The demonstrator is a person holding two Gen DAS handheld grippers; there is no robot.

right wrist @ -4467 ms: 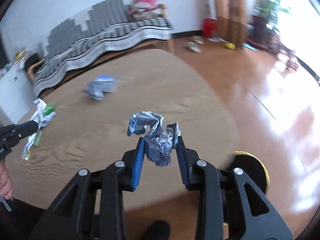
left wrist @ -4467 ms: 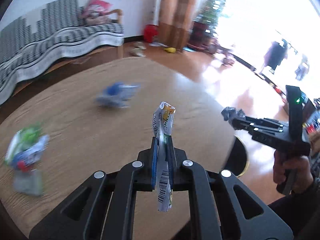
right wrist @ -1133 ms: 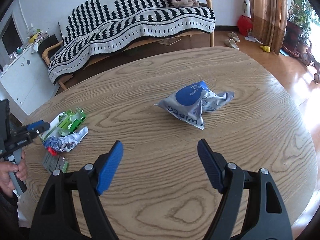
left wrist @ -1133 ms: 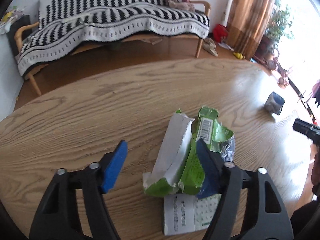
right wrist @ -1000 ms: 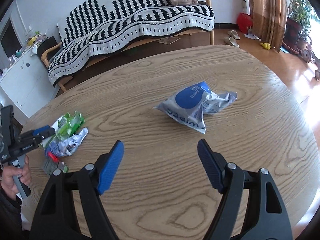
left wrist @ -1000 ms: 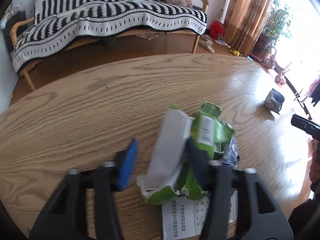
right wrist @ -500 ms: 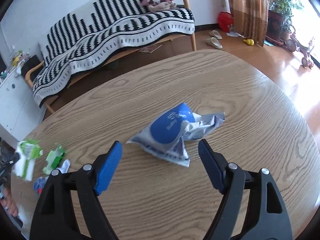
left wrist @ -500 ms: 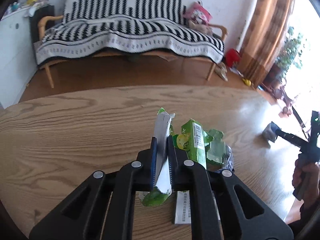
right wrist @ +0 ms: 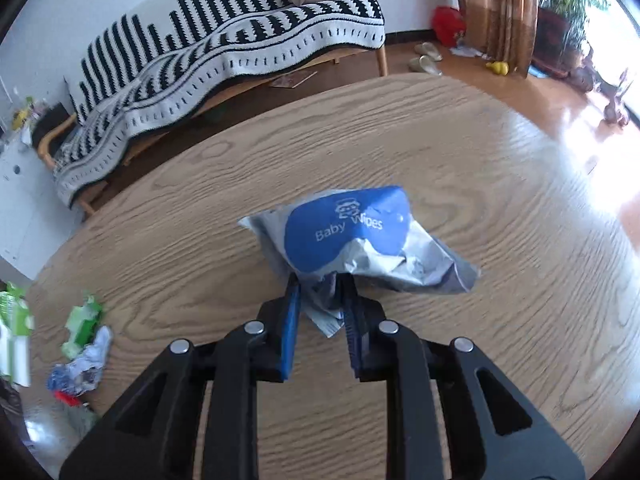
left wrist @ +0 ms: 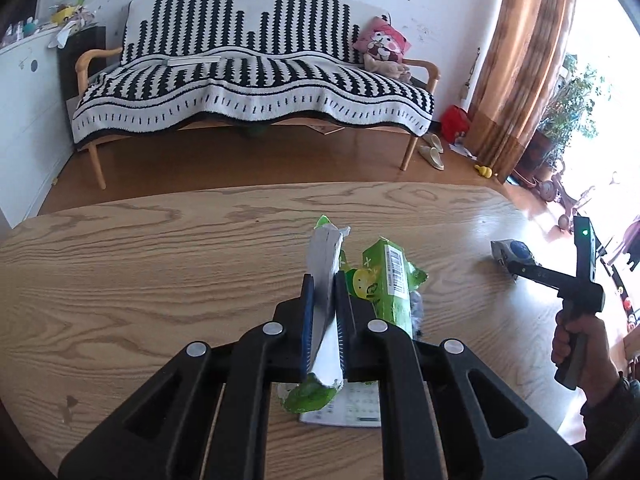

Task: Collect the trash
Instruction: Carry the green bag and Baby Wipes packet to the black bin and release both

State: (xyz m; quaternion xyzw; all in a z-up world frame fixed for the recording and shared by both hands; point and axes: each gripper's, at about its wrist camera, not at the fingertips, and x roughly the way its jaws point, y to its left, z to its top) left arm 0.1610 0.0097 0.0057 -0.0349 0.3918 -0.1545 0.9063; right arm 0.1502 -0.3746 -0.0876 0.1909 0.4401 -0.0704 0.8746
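Note:
My left gripper is shut on a green and white wrapper, held upright above the round wooden table. A green carton and a printed leaflet lie just beyond and under it. My right gripper is shut on the near edge of a crumpled silver and blue baby wipes pack on the table. It also shows in the left wrist view at the right, at the wipes pack.
More litter lies at the table's left edge: a green wrapper, a crumpled blue and white wrapper. A sofa with a striped black and white blanket stands beyond the table. Curtains and plants are at the right.
My left gripper closed on the green and white wrapper and lifted it. My right gripper moved up to the baby wipes pack and closed on its near edge.

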